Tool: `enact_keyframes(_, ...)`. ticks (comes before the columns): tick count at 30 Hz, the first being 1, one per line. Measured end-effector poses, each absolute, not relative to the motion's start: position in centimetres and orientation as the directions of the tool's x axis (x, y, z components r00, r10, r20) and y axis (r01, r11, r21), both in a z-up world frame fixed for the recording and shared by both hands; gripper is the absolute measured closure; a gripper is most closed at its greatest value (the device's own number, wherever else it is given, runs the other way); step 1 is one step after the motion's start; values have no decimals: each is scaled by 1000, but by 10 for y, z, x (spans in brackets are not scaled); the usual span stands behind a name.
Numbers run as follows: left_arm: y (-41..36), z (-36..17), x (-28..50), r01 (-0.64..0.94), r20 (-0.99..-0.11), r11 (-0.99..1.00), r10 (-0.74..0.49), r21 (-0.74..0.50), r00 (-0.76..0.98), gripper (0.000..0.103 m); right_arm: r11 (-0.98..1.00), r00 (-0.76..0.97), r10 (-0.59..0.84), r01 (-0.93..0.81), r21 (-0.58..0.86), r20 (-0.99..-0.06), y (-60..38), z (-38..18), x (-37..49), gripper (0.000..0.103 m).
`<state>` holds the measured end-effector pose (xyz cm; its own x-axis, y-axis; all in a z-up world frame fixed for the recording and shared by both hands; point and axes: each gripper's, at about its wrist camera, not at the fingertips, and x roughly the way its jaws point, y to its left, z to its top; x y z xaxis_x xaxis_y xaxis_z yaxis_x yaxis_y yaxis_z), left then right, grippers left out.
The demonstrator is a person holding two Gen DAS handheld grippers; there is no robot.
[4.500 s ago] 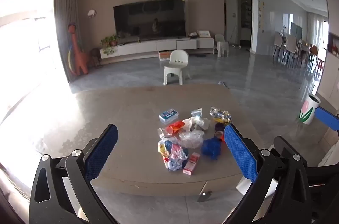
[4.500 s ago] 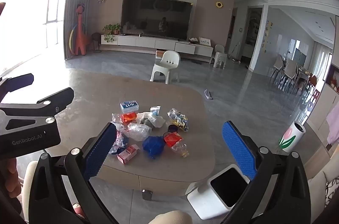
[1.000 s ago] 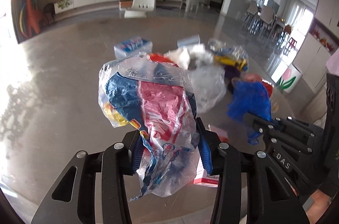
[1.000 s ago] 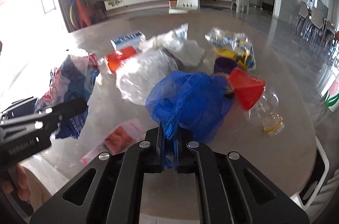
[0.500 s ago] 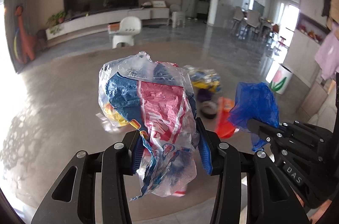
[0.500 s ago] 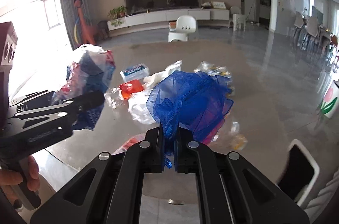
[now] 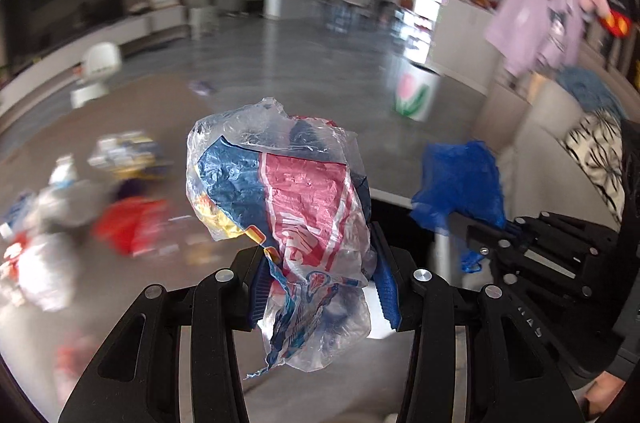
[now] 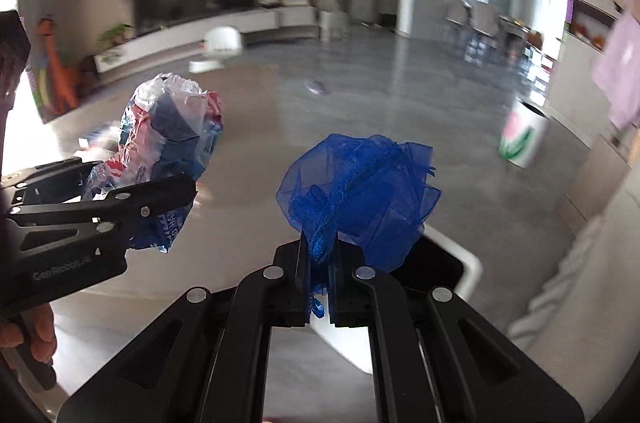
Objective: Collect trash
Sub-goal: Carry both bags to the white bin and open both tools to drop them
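Both hands had swung away from the table toward the bin. Left view: the left gripper (image 7: 320, 287) squeezed the plastic bag (image 7: 280, 199) tight. Right view: the right gripper (image 8: 320, 263) pinched the blue net (image 8: 360, 191) — above the bin (image 8: 460, 263). Best to let go only right over the hole.

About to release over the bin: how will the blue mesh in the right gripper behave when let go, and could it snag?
The blue mesh looks like thin see-through netting, so probably very light and apt to drift down slowly. It billows floppily above the right gripper, so it likely has no stiffness. A strand hangs down between the shut jaws, so it might cling or snag on opening.
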<state>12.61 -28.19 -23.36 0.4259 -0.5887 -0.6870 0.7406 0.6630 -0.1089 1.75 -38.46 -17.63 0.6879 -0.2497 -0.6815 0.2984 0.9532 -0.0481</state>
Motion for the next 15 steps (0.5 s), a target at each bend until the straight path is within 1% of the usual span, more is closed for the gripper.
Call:
enact_keyframes(3, -335, -248, 121, 784, -710, 610, -602, -115, 365, 59, 943, 651, -283, 323, -80, -704, -415, -197, 14, 96)
enact_keyframes(6, -380, -267, 116, 809, -729, 578, -600, -109, 330, 59, 942, 620, -264, 331, -59, -739, -441, -226, 19, 96)
enact_keyframes(9, -412, -280, 124, 821, -751, 560, -590, -114, 298, 59, 947, 592, -240, 316, -53, -770, -464, -259, 30, 96)
enact_keyframes(15, -442, -299, 134, 833, -786, 545, -556, -99, 270, 58, 956, 583, -221, 288, -56, -782, -491, -287, 38, 95)
